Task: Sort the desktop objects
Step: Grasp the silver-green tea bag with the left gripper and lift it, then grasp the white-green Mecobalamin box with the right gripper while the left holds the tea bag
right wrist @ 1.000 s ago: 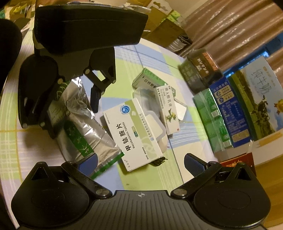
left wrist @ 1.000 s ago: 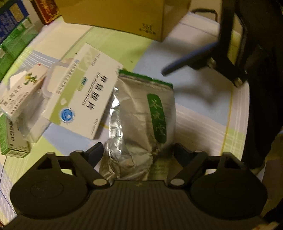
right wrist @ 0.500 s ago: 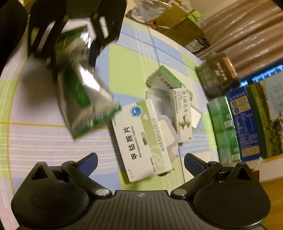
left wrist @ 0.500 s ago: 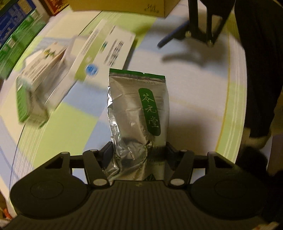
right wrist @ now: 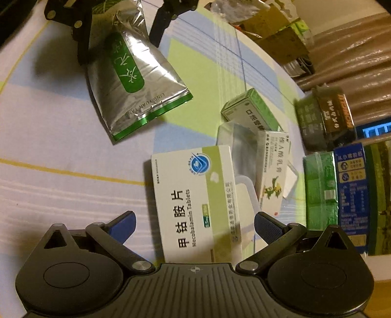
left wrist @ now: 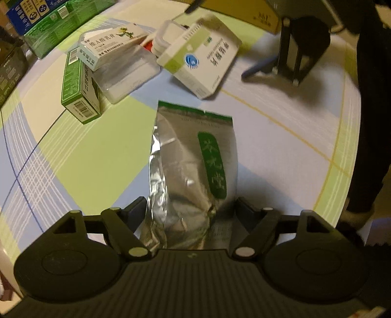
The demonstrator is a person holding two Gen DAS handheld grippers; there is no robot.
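Note:
A silver foil pouch (left wrist: 193, 156) with a green label lies flat on the checked tablecloth. Its lower end sits between the fingers of my left gripper (left wrist: 190, 208), whose jaws are opening, with the pads just off the pouch's sides. The right wrist view shows the same pouch (right wrist: 136, 80) under the left gripper (right wrist: 121, 36) at the top. My right gripper (right wrist: 194, 225) is open and hovers over a white and green tablet box (right wrist: 195, 195), which lies between its blue fingers (right wrist: 267, 226) without touching them.
Beside the tablet box are a clear plastic container (left wrist: 127, 71), a white ointment box (left wrist: 110, 46) and a green box (left wrist: 78, 88). Stacked green and blue cartons (right wrist: 337, 190) and a dark box (right wrist: 327, 117) line the table edge. A cardboard box (left wrist: 244, 9) stands behind.
My left gripper shut on the pouch, pulled it away from the boxes, and its jaws have now spread off it. The right gripper sank closer over the tablet box.

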